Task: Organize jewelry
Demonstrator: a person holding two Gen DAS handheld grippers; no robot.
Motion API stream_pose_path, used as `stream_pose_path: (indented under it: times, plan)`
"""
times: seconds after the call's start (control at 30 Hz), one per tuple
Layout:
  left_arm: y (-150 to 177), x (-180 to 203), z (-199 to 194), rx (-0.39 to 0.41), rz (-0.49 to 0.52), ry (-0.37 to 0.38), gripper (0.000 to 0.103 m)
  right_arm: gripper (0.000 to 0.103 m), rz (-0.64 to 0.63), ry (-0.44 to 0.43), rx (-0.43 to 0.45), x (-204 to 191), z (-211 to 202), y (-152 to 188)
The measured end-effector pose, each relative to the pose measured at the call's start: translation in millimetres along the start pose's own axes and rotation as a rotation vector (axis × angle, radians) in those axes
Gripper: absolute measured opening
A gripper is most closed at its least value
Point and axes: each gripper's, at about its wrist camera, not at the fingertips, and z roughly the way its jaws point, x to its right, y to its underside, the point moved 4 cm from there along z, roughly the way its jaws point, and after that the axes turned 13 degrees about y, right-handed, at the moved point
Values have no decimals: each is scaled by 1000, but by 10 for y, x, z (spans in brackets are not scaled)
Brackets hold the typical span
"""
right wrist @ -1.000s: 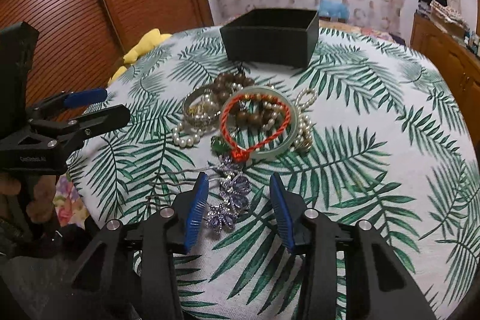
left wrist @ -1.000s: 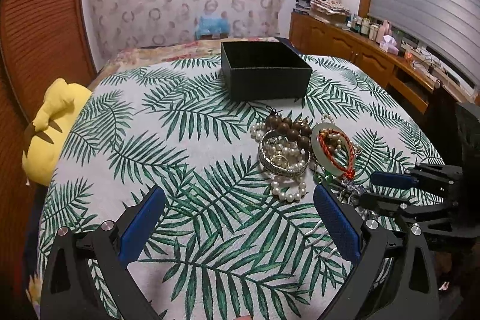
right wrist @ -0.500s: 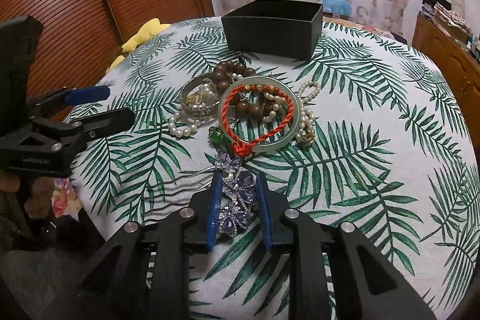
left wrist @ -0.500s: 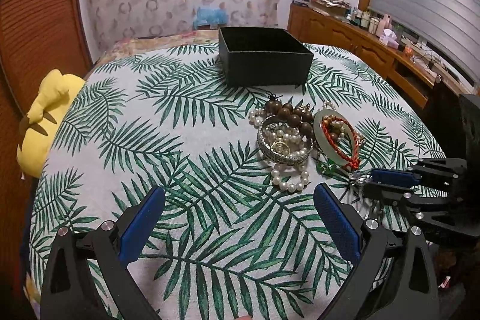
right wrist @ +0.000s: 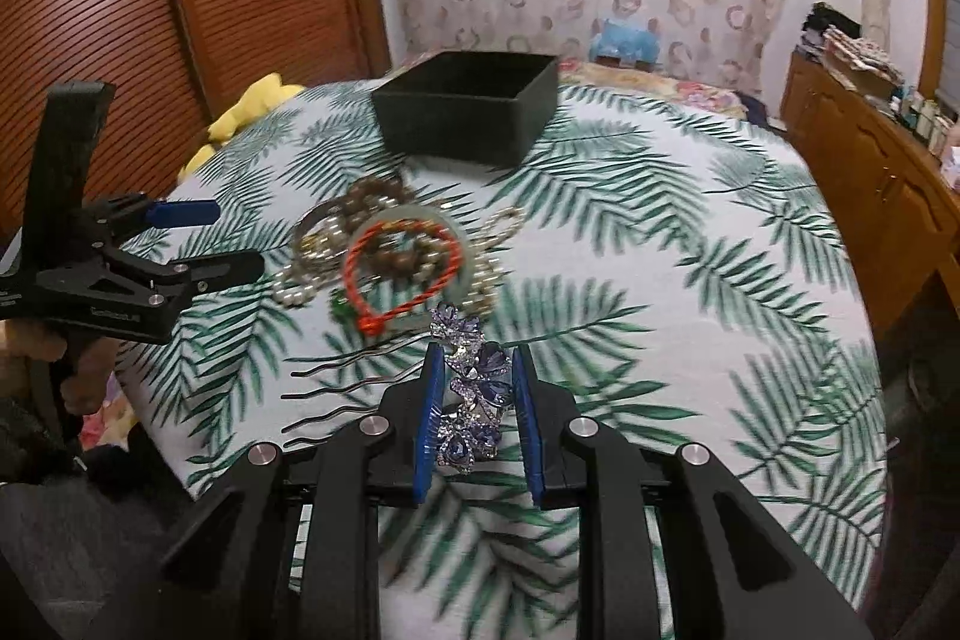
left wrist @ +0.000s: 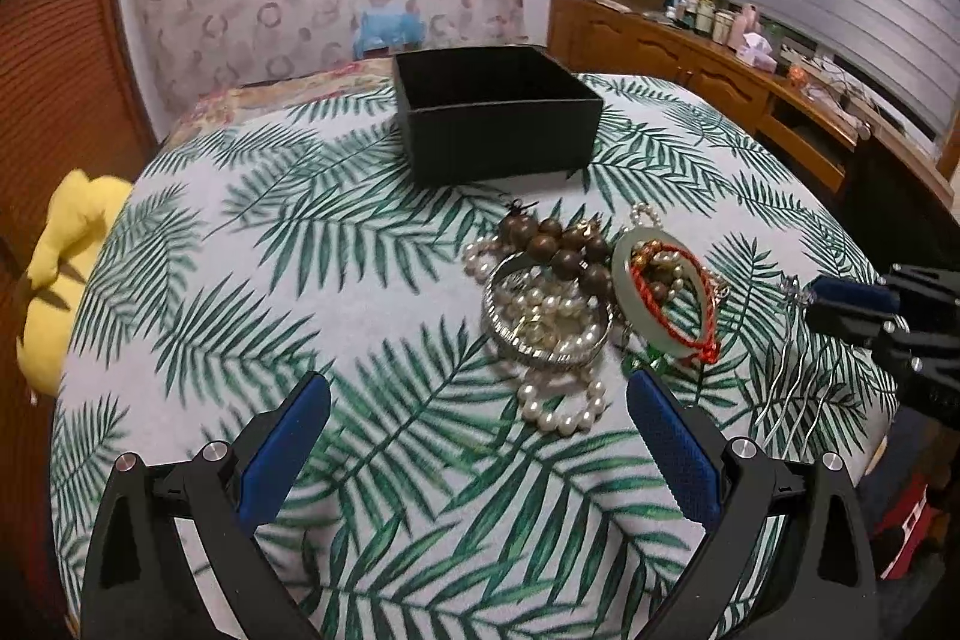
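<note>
Farther back on the desk [left wrist: 372, 292], near its far edge, stands a square black box [left wrist: 498, 118] with its top open; its inside looks dark and nothing can be made out in it. Between the box and the near edge lies a heap of jewelry: brown wooden beads [left wrist: 564, 244], a pearl strand [left wrist: 561, 403], a silver bangle [left wrist: 543, 316], a pale green jade bangle [left wrist: 660, 292] and a red braided cord [right wrist: 399, 274] looped over it. The right tongs [right wrist: 477, 421] have just been closing and now pinch a purple rhinestone hair comb [right wrist: 474, 388] near the desk's near edge, its wavy metal prongs sticking out sideways above the leaf-print cloth. The left tongs [left wrist: 480, 451] hang spread wide over bare cloth, holding nothing. A yellow plush toy [left wrist: 66, 274] sits beyond the desk's left edge.
</note>
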Motion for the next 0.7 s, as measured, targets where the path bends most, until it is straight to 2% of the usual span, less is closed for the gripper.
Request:
stream_pose_path:
  times: [0.17,0.23,0.47,0.53,0.63,0.7]
  plan:
    - [-92,47,169,-37,46,28,95,25,28,39,11,210,30,-36]
    - [-115,80,233,-56,72,27,87,25,40,50,17,273,35,-56]
    - [-167,189,394,-91,137,50,70,25,55,70,28,376,73,-117]
    - [-181,197,427,-91,143,50,68,25,56,72,29,381,89,-136]
    - [-189,171,447,-87,136,61,57,25,56,73,34,378,101,-155]
    - [-185,156,445,-80,134,74,56,25,57,73,37,379,95,-164]
